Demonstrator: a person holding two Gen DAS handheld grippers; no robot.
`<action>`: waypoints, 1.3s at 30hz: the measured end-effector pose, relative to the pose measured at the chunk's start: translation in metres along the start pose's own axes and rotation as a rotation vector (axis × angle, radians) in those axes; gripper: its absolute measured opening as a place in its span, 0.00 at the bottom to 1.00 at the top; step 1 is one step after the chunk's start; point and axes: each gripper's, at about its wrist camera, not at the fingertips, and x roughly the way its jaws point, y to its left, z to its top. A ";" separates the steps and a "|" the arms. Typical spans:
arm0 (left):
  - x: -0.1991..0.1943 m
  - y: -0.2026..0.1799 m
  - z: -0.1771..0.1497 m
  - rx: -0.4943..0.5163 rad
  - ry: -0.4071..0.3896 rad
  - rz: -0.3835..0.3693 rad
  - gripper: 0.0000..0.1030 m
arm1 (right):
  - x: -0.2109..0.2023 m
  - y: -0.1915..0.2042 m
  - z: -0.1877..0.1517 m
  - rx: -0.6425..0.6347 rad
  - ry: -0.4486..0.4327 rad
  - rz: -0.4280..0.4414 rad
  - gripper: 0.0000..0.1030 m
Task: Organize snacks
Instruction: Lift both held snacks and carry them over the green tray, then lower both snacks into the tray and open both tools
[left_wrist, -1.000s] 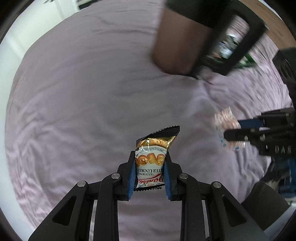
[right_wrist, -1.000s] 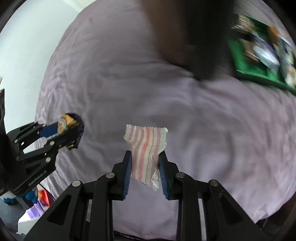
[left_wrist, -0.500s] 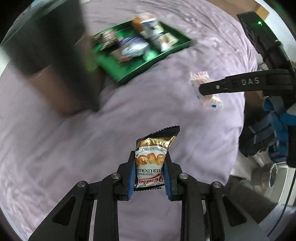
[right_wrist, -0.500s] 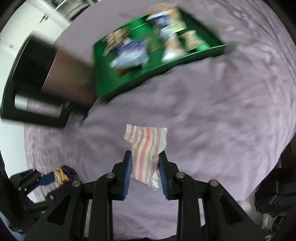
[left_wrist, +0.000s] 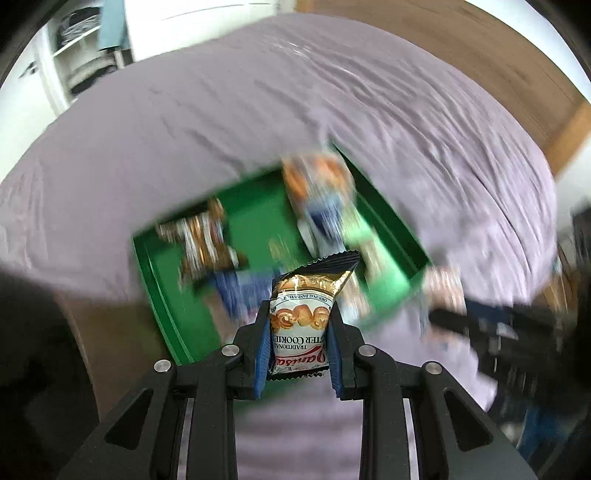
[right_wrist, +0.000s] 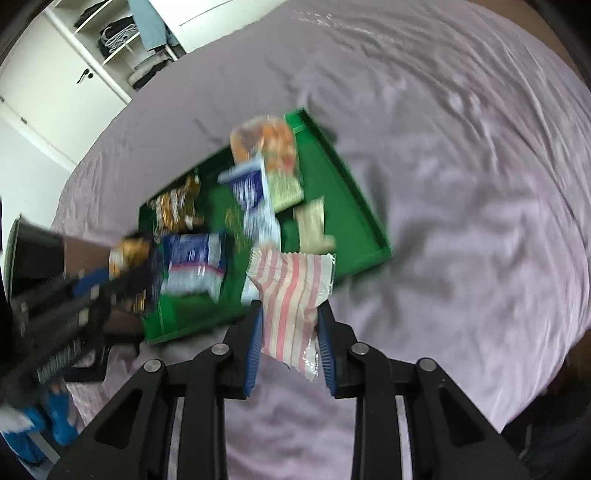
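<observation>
The butter cookie packet (left_wrist: 300, 325) is pinched in the left gripper (left_wrist: 299, 339), the striped packet (right_wrist: 291, 302) in the right gripper (right_wrist: 288, 339); each should be released only once bare floor of the green tray (right_wrist: 354, 221) ahead lies under the jaws.

The left black plastic two-finger gripper (left_wrist: 298, 343) has blue ribbed pads (left_wrist: 261, 345) lining its finger faces, angular black linkage arms with triangular cut-outs, and four round silver screws (left_wrist: 164, 366) across the joints. The right black plastic two-finger gripper (right_wrist: 289, 345) is built alike: blue ribbed pads (right_wrist: 251, 352), silver screws (right_wrist: 153, 366), slotted arms. At nine o'clock in the right view, the left one's side carries blurred white lettering.
</observation>
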 end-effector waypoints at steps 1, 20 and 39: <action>0.008 0.002 0.013 -0.026 -0.006 0.011 0.22 | 0.005 0.000 0.010 -0.016 -0.004 0.000 0.07; 0.121 0.024 0.051 -0.180 0.142 0.167 0.22 | 0.080 -0.003 0.050 -0.182 0.066 -0.017 0.07; 0.129 0.019 0.053 -0.167 0.117 0.209 0.38 | 0.083 0.009 0.045 -0.239 0.048 -0.038 0.12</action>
